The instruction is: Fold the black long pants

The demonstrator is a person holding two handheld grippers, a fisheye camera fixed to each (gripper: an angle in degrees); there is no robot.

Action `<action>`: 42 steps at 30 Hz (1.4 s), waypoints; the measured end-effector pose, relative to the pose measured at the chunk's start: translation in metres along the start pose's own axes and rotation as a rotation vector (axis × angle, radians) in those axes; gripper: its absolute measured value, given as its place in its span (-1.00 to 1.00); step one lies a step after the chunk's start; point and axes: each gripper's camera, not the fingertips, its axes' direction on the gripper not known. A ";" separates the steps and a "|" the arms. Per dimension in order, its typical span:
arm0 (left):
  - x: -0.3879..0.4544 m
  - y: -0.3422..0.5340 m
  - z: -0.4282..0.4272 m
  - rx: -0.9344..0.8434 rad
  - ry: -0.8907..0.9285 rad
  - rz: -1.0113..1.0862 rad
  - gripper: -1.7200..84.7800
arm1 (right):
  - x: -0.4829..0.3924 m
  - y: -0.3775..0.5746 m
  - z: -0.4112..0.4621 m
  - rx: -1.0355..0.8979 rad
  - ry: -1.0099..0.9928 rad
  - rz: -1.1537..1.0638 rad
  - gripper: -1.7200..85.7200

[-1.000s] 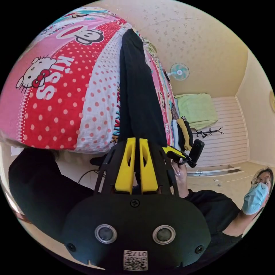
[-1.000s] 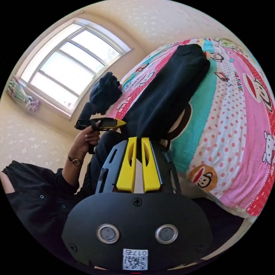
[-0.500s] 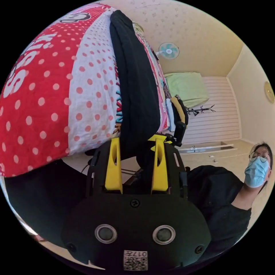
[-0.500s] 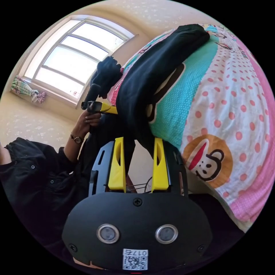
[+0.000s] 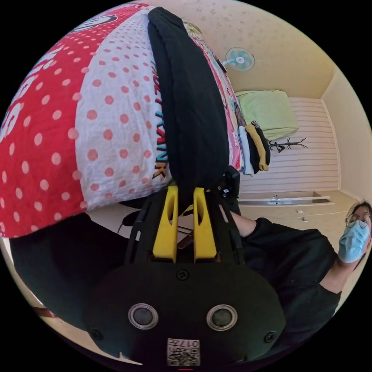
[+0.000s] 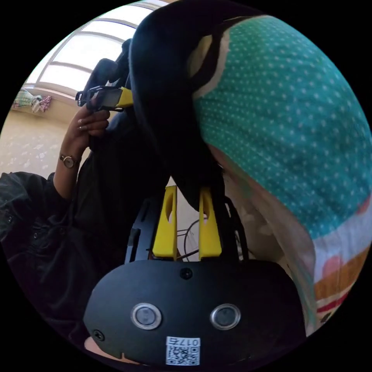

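Left gripper view: left claw point(image 5: 185, 190) pinched on the near end of the black pants point(image 5: 190, 108), jaws close together with cloth between. Beyond, pants stretched lengthwise straight away from the claw across the patterned bed point(image 5: 97, 128), near its edge. Farther off, stacked clothes point(image 5: 254, 149), a fan point(image 5: 239, 59). Right gripper view: right claw point(image 6: 186, 199) likewise nipped on a hanging end of the pants point(image 6: 166, 97) at the bed point(image 6: 279, 116) edge. Both claws equally near, each at one near corner; far end well away, likely next target for the fold.
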 end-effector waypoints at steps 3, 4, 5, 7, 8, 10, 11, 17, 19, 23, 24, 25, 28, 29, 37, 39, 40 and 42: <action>0.001 0.014 -0.013 0.044 0.028 -0.015 -0.72 | 0.004 0.012 -0.017 0.036 -0.104 -0.018 -0.86; 0.001 0.016 -0.016 0.045 0.036 -0.020 -0.71 | 0.003 0.015 -0.021 0.039 -0.110 -0.026 -0.87; 0.002 0.021 -0.024 0.047 0.041 -0.033 -0.70 | -0.003 0.019 -0.029 0.025 -0.129 -0.073 -0.88; 0.010 0.030 -0.045 0.065 0.000 -0.041 -0.71 | -0.020 0.024 -0.043 -0.007 -0.180 -0.166 -0.90; 0.023 0.034 -0.062 0.094 -0.037 -0.011 -0.76 | -0.033 0.030 -0.057 0.006 -0.219 -0.227 -0.91; 0.051 0.037 -0.091 0.154 -0.063 0.096 -0.85 | -0.049 0.042 -0.084 0.073 -0.291 -0.299 -0.91; 0.074 0.035 -0.109 0.198 -0.058 0.193 -0.91 | -0.056 0.050 -0.103 0.135 -0.343 -0.334 -0.92; 0.152 -0.036 -0.125 0.091 -0.214 0.529 -0.98 | -0.055 0.083 -0.204 0.529 -0.606 -0.411 -0.94; 0.154 -0.062 -0.102 0.002 -0.251 0.573 -0.98 | -0.058 0.092 -0.228 0.606 -0.625 -0.426 -0.94; 0.122 -0.087 -0.005 -0.344 -0.068 0.551 -0.98 | -0.073 0.110 -0.274 0.733 -0.630 -0.467 -0.94; 0.116 -0.080 0.020 -0.401 0.009 0.555 -0.98 | -0.077 0.112 -0.283 0.730 -0.609 -0.474 -0.94; 0.114 -0.075 0.031 -0.428 0.047 0.559 -0.98 | -0.079 0.112 -0.287 0.725 -0.603 -0.477 -0.94; 0.101 -0.051 0.063 -0.492 0.258 0.557 -0.98 | -0.070 0.104 -0.302 0.733 -0.606 -0.425 -0.94; 0.089 -0.048 0.063 -0.455 0.353 0.515 -0.98 | -0.055 0.097 -0.309 0.765 -0.625 -0.366 -0.93; -0.022 -0.033 -0.023 0.116 0.556 0.080 -0.96 | 0.091 0.021 -0.343 0.914 -0.573 0.169 -0.49; -0.019 -0.024 -0.041 0.119 0.481 0.096 -0.89 | 0.099 -0.002 -0.349 0.821 -0.471 0.262 -0.49; -0.018 -0.023 -0.043 0.114 0.478 0.096 -0.87 | 0.096 -0.006 -0.351 0.803 -0.438 0.249 -0.50; -0.012 -0.019 -0.049 0.118 0.482 0.094 -0.79 | 0.082 -0.011 -0.357 0.778 -0.338 0.207 -0.52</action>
